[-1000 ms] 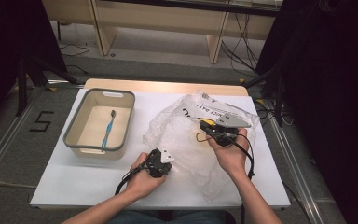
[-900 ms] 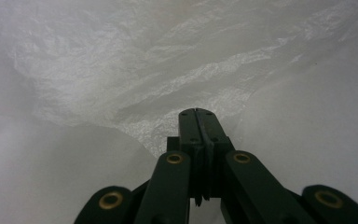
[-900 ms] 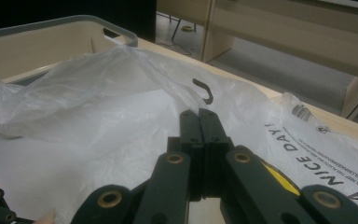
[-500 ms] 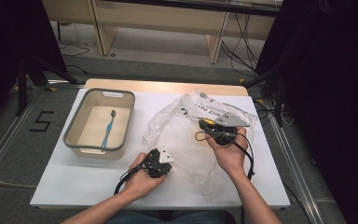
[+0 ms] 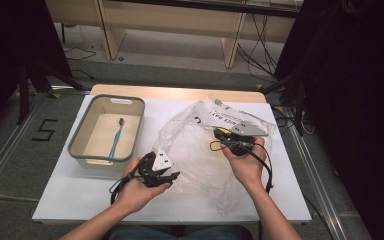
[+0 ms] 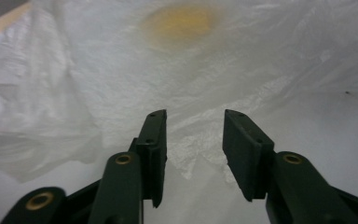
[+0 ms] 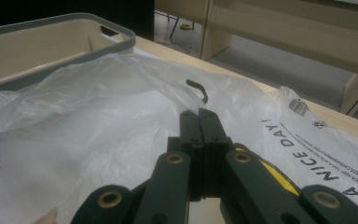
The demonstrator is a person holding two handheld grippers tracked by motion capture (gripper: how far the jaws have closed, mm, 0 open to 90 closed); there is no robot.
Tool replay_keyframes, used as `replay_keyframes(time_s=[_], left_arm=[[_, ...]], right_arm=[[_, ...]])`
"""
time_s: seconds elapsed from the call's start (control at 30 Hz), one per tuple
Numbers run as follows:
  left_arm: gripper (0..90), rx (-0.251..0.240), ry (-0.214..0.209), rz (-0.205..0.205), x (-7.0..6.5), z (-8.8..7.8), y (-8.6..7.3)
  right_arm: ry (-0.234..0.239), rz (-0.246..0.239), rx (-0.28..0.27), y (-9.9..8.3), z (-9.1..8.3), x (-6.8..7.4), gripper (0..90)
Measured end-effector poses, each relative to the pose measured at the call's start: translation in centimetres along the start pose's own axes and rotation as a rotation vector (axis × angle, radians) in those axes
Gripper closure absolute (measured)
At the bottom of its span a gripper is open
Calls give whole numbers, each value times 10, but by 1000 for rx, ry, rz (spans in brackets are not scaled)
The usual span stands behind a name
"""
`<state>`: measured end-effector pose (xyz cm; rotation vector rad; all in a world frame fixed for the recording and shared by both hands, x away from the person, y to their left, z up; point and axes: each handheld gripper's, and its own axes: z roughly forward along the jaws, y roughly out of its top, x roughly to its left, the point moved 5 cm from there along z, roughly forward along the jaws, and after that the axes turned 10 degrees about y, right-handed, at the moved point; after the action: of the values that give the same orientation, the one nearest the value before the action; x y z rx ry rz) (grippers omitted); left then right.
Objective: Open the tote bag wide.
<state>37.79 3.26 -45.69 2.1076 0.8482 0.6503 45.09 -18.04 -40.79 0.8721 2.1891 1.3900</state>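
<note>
Broadly, the white tabletop [image 5: 70, 195] carries everything, and the widest thing on it is a clear plastic bag [image 5: 195, 150], spread crumpled over the middle and right of the surface, with a strip of black lettering along its far right part. In the right gripper view the bag [image 7: 121, 121] lies rumpled just beyond the fingers, and the lettering runs off to the right. To the left of the bag, near but apart from it, stands a beige basket [image 5: 80, 135] with a grey rim, and a blue toothbrush [image 5: 115, 140] lies lengthwise on its floor.

At the bag's near left edge, the left gripper [image 5: 167, 175] sits in the person's left hand, pointed toward the plastic. Its fingers [image 6: 154, 140] stand spread, having just been opening, and nothing is pinched between them; crinkled bag film [image 6: 191, 93] lies beyond and under the gap, with a blurred yellow patch showing through farther off.

Over the bag's right part, the right gripper [image 5: 225, 137] is held in the right hand. Its fingers [image 7: 191, 126] are pressed together; a fold of the bag looks caught at their tips, though the thin film makes that hard to confirm.
</note>
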Motion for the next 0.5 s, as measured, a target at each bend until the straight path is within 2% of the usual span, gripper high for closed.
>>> replay_keyframes(time_s=[0.23, 0.5], left_arm=[[462, -14, 26, -11, 14, -15, 4], [429, -9, 38, -27, 21, -16, 0]], right_arm=[[-4, 2, -4, 1, -1, 0, 900], [-1, 6, 0, 0, 0, 0, 900]])
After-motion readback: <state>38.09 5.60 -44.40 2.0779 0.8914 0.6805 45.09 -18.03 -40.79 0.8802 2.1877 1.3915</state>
